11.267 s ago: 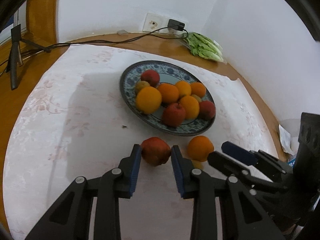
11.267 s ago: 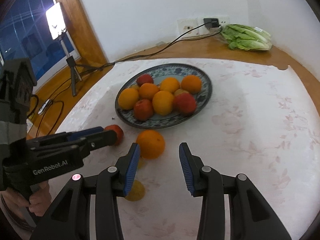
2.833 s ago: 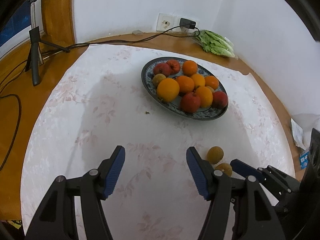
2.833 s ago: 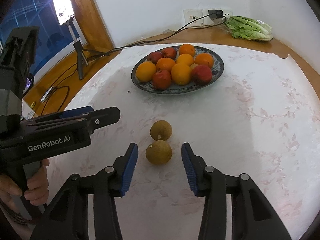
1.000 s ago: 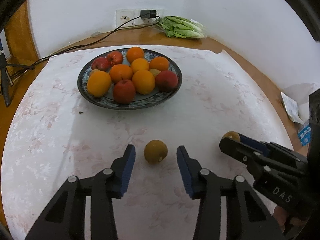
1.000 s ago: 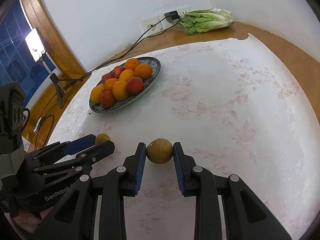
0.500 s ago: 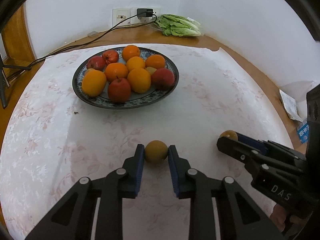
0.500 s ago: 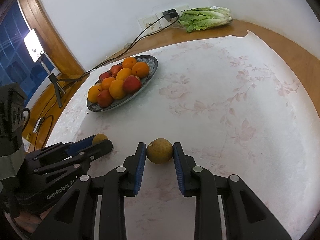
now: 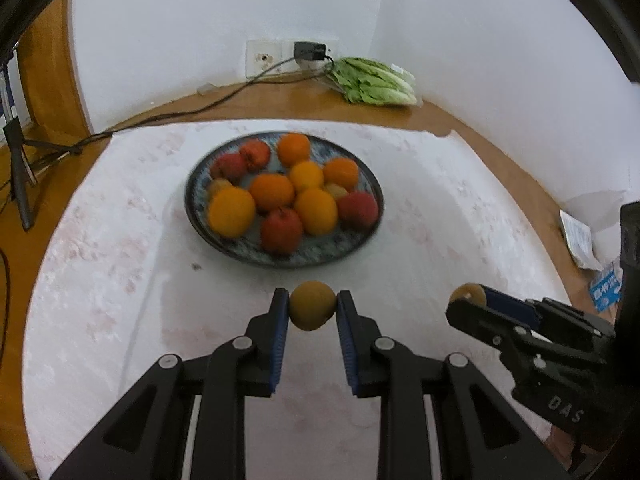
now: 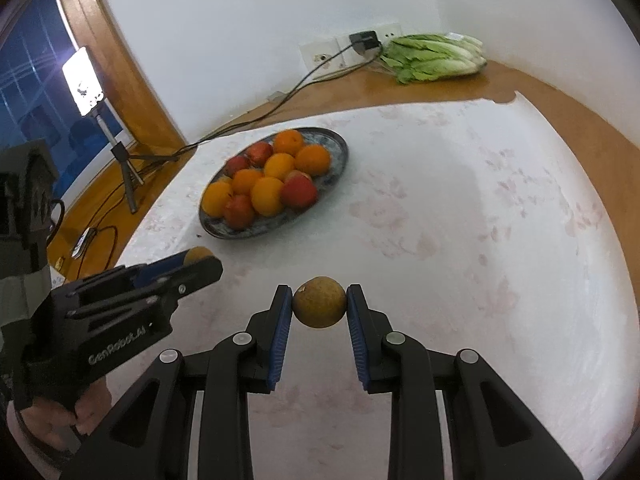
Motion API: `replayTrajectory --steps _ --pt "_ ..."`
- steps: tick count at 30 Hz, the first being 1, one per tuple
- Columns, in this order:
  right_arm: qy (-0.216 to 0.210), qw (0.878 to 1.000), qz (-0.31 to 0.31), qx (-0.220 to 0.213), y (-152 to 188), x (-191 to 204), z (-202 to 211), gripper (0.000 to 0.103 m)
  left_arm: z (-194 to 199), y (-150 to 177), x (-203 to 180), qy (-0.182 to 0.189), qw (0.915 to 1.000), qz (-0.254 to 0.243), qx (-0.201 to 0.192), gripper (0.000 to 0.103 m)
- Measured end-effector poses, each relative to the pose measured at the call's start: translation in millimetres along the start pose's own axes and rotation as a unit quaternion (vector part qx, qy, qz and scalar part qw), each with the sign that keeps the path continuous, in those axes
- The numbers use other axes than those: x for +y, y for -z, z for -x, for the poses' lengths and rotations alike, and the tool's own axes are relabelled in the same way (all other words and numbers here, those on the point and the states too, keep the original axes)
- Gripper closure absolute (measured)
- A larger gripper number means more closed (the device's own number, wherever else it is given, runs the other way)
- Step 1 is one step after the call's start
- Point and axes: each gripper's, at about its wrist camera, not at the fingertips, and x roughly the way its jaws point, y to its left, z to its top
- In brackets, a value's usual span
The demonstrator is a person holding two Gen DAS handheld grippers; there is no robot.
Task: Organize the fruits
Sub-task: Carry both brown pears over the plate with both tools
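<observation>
Beyond the plate (image 9: 224,240) of oranges and apples lie lettuce (image 9: 376,84) and a cable. Left tongs (image 9: 312,312) and right tongs (image 10: 319,308) each clamp a brown fruit (image 9: 312,311) (image 10: 319,307), now lifted nearer the plate.

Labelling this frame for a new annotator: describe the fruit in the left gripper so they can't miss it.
Start at the big blue patterned plate heaped with oranges and red apples on the white tablecloth. Nearer the camera than its front rim, the left gripper pinches a small brownish-yellow round fruit between its blue pads. Unlike the plate's bright fruit it is dull, and its twin sits in the right gripper.
</observation>
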Motion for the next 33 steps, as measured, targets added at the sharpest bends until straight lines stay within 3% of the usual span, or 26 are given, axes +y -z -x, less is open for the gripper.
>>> replayTrajectory --steps 16,33 --pt "0.009 0.999 0.044 -0.028 -61 30 -16 0.074 -11 -54 25 -0.010 0.9995 0.008 -0.030 0.078" --pt "0.010 0.997 0.071 -0.034 -83 34 -71 0.074 -53 -75 43 -0.004 0.9994 0.017 -0.030 0.078"
